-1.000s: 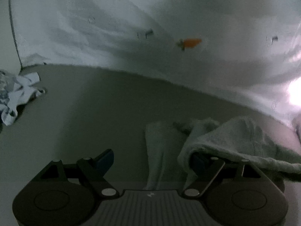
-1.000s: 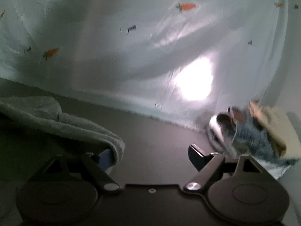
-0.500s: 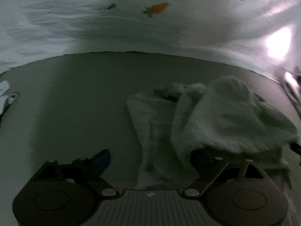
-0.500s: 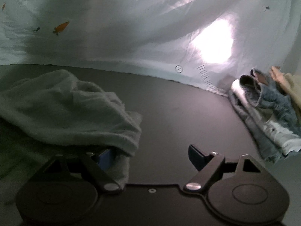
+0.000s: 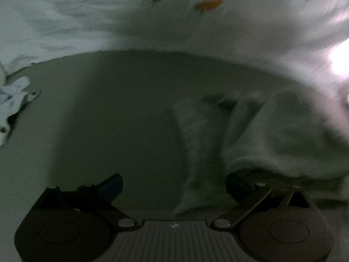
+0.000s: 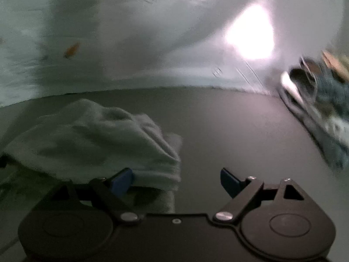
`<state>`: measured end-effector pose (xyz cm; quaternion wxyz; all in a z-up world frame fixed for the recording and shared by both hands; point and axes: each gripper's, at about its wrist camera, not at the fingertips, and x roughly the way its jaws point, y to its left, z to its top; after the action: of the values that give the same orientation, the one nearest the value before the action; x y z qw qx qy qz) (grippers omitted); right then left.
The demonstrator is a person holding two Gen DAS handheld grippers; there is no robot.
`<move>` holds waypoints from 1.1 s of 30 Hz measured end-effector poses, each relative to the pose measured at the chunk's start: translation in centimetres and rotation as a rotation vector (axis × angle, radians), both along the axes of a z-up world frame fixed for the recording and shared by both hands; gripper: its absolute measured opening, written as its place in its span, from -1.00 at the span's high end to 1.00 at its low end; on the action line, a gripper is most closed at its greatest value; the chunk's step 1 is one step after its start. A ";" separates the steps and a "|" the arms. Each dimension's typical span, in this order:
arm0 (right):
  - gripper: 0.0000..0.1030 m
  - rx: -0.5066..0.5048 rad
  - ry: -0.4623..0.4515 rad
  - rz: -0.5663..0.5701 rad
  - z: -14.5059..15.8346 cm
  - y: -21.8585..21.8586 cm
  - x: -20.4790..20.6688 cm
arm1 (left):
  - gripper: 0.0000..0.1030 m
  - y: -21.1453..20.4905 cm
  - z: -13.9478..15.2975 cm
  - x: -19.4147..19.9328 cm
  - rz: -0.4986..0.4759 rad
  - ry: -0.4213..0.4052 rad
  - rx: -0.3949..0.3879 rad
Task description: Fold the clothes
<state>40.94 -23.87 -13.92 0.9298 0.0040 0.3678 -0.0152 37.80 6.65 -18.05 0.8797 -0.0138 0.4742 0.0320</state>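
Towel [image 5: 272, 135] has dropped lower, bunched between the tongs. Left tongs [image 5: 172, 183] and right tongs [image 6: 176, 180] both spread, inner fingers under cloth. Mid-fold; next, likely pinch an edge.

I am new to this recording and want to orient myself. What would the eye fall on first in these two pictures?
First, the pale towel, bunched on the dark table between the two open grippers: beside the left gripper and the right gripper. Next, a bright glare on the white carrot-print sheet behind. A pile of jeans lies at the table's right edge.
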 end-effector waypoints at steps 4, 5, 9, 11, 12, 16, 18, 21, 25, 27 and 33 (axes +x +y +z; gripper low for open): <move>-0.72 -0.018 0.065 -0.013 -1.2 -0.6 0.7 | -0.94 0.7 -1.3 0.0 0.049 0.032 0.012; -0.72 -0.006 0.067 -0.012 -1.1 -0.6 0.6 | -0.94 1.1 -1.2 -0.2 0.074 0.026 -0.026; -0.72 0.081 0.073 -0.004 -0.7 -1.1 -0.4 | -0.94 2.6 -0.2 -2.1 0.111 -0.001 -0.128; -0.72 0.133 0.102 0.007 -0.9 -1.4 -1.0 | -0.94 2.8 0.0 -3.1 0.103 0.004 -0.132; -0.72 0.165 0.124 0.010 -1.2 -1.5 -1.5 | -0.94 2.7 0.0 -3.7 0.096 0.009 -0.132; -0.63 0.349 0.200 -0.012 -2.6 -2.9 -4.1 | -0.94 2.4 -0.3 -6.4 0.060 0.036 -0.153; -0.54 0.424 0.209 -0.024 -3.2 -3.7 -6.0 | -0.94 2.3 -0.7 -8.3 0.041 0.051 -0.162; -0.36 0.516 0.216 -0.029 -3.8 -4.6 -8.7 | -0.91 2.6 -1.3 -11.2 0.025 0.084 -0.203; -0.04 0.630 0.229 -0.065 -4.2 -6.3 -12.0 | -0.76 3.5 -1.6 -14.7 0.030 0.086 -0.276; 0.20 0.707 0.238 -0.092 -4.7 -7.2 -13.8 | -0.62 4.1 -1.4 -16.0 0.020 0.086 -0.310; 0.46 0.861 0.263 -0.140 -6.3 -8.7 -19.2 | -0.13 4.9 -1.5 -19.4 -0.020 0.110 -0.426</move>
<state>21.72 -32.60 -20.20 0.7855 0.4130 0.4546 0.0762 18.38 11.59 -19.51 0.8299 -0.1930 0.5177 -0.0771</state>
